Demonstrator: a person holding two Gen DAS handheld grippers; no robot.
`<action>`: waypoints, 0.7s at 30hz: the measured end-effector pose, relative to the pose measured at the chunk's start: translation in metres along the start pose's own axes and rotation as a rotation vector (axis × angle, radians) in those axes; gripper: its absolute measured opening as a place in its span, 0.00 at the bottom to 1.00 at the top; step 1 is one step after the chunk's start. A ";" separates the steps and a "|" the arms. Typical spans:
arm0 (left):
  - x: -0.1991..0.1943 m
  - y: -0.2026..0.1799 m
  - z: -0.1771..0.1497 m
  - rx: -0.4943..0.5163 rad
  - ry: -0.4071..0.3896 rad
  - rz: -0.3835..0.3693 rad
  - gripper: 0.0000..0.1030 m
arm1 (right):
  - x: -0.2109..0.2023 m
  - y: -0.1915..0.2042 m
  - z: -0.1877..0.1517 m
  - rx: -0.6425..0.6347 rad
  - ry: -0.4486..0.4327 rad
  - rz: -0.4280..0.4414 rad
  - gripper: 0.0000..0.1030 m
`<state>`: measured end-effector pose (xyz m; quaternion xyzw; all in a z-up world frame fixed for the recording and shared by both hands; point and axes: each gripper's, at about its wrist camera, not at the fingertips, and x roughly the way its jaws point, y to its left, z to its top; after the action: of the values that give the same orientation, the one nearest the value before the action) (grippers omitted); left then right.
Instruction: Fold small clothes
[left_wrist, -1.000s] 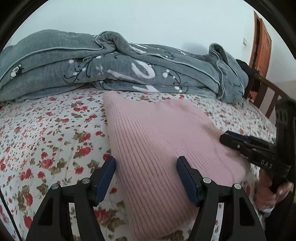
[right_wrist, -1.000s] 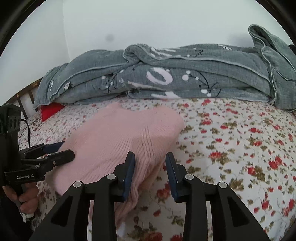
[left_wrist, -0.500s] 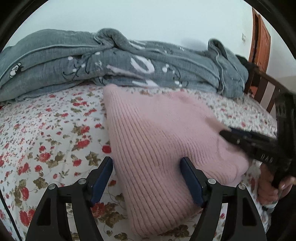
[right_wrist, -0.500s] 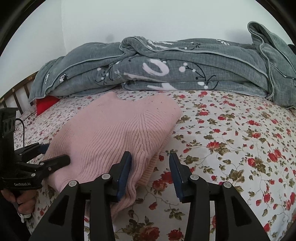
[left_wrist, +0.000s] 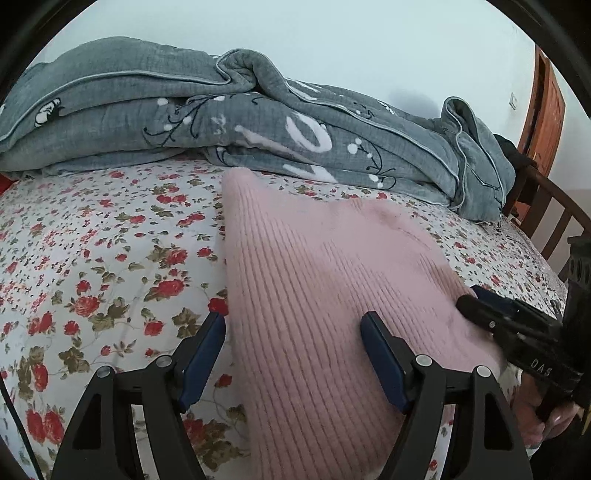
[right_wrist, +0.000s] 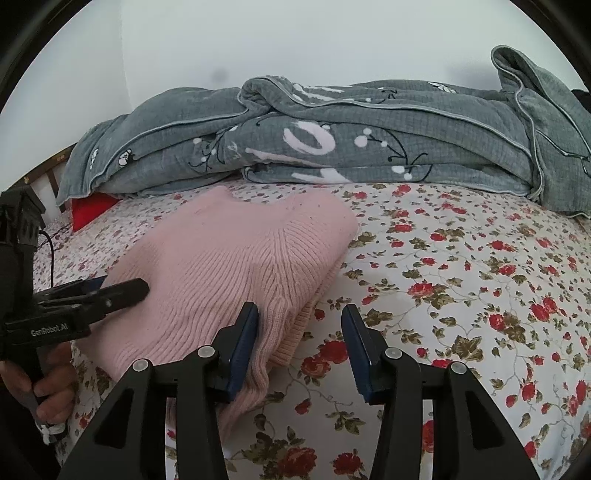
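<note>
From my station I see my left gripper (left_wrist: 291, 347) with its jaws spread wide, straddling the left edge of one folded pink sweater (left_wrist: 325, 295) on the bed (left_wrist: 92, 258). My right gripper (right_wrist: 300, 341) also stands apart; its left finger (right_wrist: 243, 343) sits against the sweater's near right corner, the other over bare floral sheet. Neither gripper clamps any fabric. The sweater lies flat in the near middle of the bed, its far edge just short of one bunched grey quilt (right_wrist: 332, 136) along the wall. Open sheet extends to both sides of the sweater. One red item (right_wrist: 90, 208) shows beneath the quilt's left end. A wooden bed rail (left_wrist: 554, 229) bounds the right side. I see no containers.
</note>
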<state>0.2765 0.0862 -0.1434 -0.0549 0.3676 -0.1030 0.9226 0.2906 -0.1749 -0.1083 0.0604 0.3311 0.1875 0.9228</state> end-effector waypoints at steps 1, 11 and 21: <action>-0.001 0.001 0.000 -0.001 0.000 -0.003 0.73 | -0.002 -0.001 0.000 0.003 -0.004 0.000 0.45; -0.013 -0.002 -0.007 -0.009 0.006 0.003 0.73 | -0.022 0.005 -0.006 -0.016 -0.032 -0.054 0.46; -0.065 -0.021 -0.039 -0.096 0.040 0.011 0.70 | -0.093 -0.007 -0.038 0.098 0.032 -0.141 0.48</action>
<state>0.2003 0.0795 -0.1246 -0.0950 0.3908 -0.0814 0.9119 0.2025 -0.2174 -0.0843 0.0793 0.3581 0.1066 0.9242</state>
